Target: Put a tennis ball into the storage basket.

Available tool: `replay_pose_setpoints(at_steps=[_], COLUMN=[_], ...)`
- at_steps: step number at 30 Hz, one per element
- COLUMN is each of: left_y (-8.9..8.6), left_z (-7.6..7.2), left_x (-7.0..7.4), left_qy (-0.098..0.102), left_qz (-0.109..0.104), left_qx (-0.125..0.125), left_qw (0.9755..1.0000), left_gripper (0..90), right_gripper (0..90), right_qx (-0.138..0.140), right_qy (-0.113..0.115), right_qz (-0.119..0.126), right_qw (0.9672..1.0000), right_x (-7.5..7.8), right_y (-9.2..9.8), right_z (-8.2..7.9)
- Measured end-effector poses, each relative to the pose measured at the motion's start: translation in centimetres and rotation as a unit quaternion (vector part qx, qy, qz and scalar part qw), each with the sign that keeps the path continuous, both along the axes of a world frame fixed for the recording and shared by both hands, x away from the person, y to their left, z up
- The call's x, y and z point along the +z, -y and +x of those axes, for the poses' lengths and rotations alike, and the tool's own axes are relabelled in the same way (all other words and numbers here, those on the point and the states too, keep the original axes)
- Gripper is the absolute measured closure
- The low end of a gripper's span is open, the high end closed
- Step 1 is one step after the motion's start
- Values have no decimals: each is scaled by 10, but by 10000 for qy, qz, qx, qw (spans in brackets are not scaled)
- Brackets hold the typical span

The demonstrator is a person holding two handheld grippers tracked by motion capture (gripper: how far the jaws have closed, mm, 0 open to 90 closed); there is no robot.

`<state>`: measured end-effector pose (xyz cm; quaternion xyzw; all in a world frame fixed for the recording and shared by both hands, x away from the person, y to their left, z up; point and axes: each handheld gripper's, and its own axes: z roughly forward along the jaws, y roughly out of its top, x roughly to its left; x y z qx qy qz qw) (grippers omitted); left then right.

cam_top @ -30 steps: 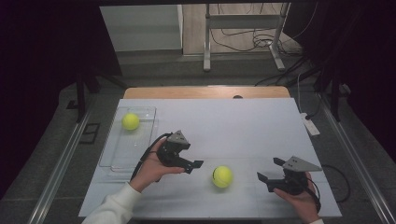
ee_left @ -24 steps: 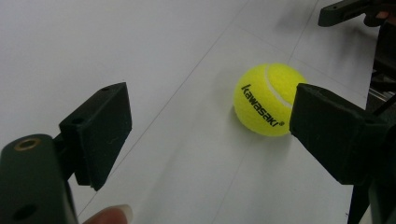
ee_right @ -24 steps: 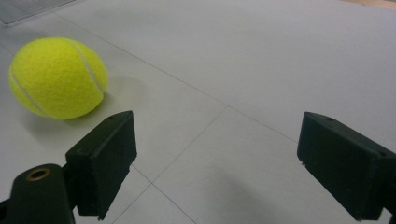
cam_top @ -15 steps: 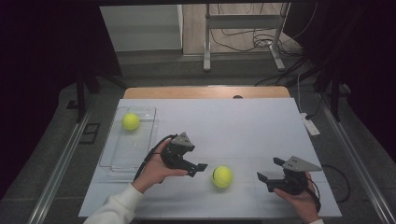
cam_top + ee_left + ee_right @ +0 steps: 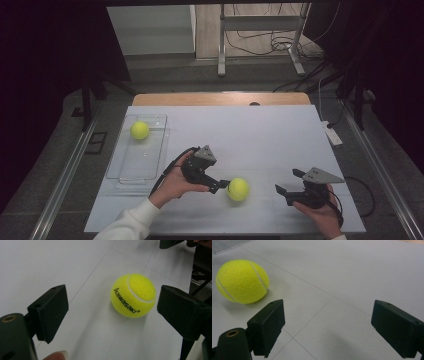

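A clear tray [image 5: 125, 172] is seen at the left of the white tabletop [image 5: 260, 135], long side running away from the person. One yellow tennis ball [image 5: 139, 130] lies inside it, at the far end; the rest of the tray floor is bare.

A second tennis ball [image 5: 238, 189] rests on the tabletop, outside the tray, near the front edge and roughly midway between the two hands. In the left gripper view its black lettering, "kawasaki", is legible on the side facing the camera [image 5: 133, 295].

The left tongs [image 5: 223, 184] are held low over the tabletop, pointed at this ball, with the tips just beside it. The jaws are released and have just been opening wider. In the left gripper view the ball is seen ahead of the two pads, closer to the right-hand one; no contact is made by either pad, and tabletop is visible between the left-hand pad and the ball.

The right tongs [image 5: 289, 183] are held near the front right of the tabletop, well apart from the ball, with the jaws spread and nothing between them. In the right gripper view the ball [image 5: 242, 281] is seen beyond and to the left of the jaws, with only bare tabletop in the gap.
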<state>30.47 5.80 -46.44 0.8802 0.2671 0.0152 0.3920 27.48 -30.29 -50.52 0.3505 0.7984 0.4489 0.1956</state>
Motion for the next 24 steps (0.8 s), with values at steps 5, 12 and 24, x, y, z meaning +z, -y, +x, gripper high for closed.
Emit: replay_pose_setpoints(at_steps=[5, 12, 24], left_y=[7, 19, 31], left_z=[-1, -2, -2], left_x=[0, -3, -10], left_qy=[-7, -28, -99], left_qz=[38, 153, 322], left_qx=[-76, -161, -301], left_qw=[10000, 9997, 9990], left_gripper=[108, 93, 76], right_gripper=[121, 121, 121], right_qx=[-2, -10, -49], right_qy=[-1, -6, -5], right_qz=[-2, -17, 0], right_qw=[10000, 10000, 10000], right_x=[0, 0, 0], right_y=[0, 0, 1], right_z=[0, 0, 0])
